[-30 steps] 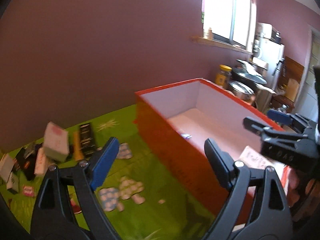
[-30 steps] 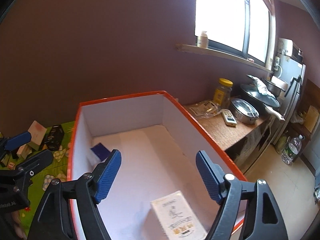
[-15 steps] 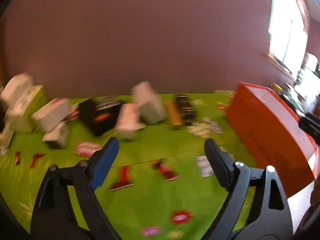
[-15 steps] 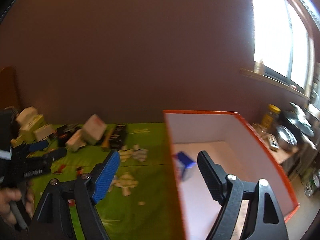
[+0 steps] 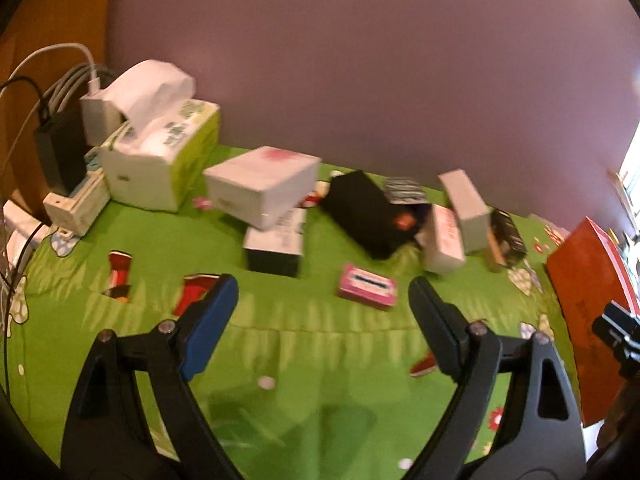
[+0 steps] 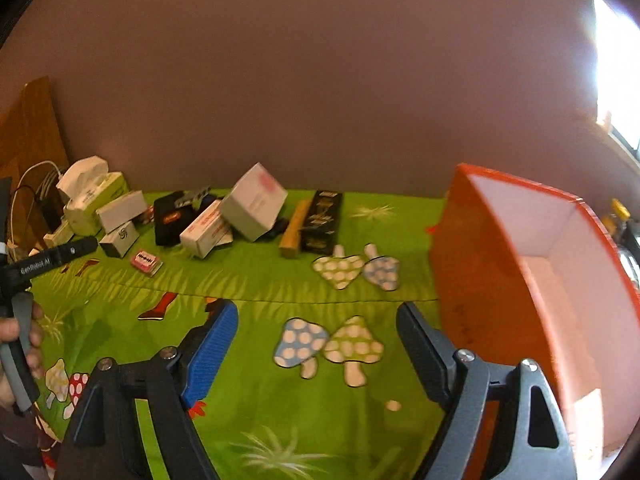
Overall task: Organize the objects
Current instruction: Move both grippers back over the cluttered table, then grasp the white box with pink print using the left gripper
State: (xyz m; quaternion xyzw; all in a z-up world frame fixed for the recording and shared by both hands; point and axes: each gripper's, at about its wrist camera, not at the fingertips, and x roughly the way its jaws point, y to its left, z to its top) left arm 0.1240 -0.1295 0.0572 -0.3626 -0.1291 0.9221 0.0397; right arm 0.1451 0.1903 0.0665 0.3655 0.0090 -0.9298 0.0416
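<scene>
Several small boxes lie along the wall on a green patterned cloth [image 5: 280, 344]: a white box with a pink mark [image 5: 262, 184], a black box [image 5: 370, 214], a small pink packet [image 5: 367, 286] and a grey-white box [image 5: 464, 204]. My left gripper [image 5: 322, 316] is open and empty, above the cloth in front of the pink packet. My right gripper [image 6: 316, 340] is open and empty over mushroom prints, left of the orange box [image 6: 480, 280] with a white inside [image 6: 560, 280]. The same pile of boxes [image 6: 252, 200] shows far off in the right wrist view.
A tissue box [image 5: 160, 160] stands at the far left beside chargers and cables [image 5: 60, 140]. A purple wall runs behind the cloth. The orange box [image 5: 588, 276] stands at the right edge of the left wrist view. A black carton [image 6: 322, 222] lies near the pile.
Both grippers have swung left, away from the orange box toward the pile of small boxes. Both stayed open and empty.
</scene>
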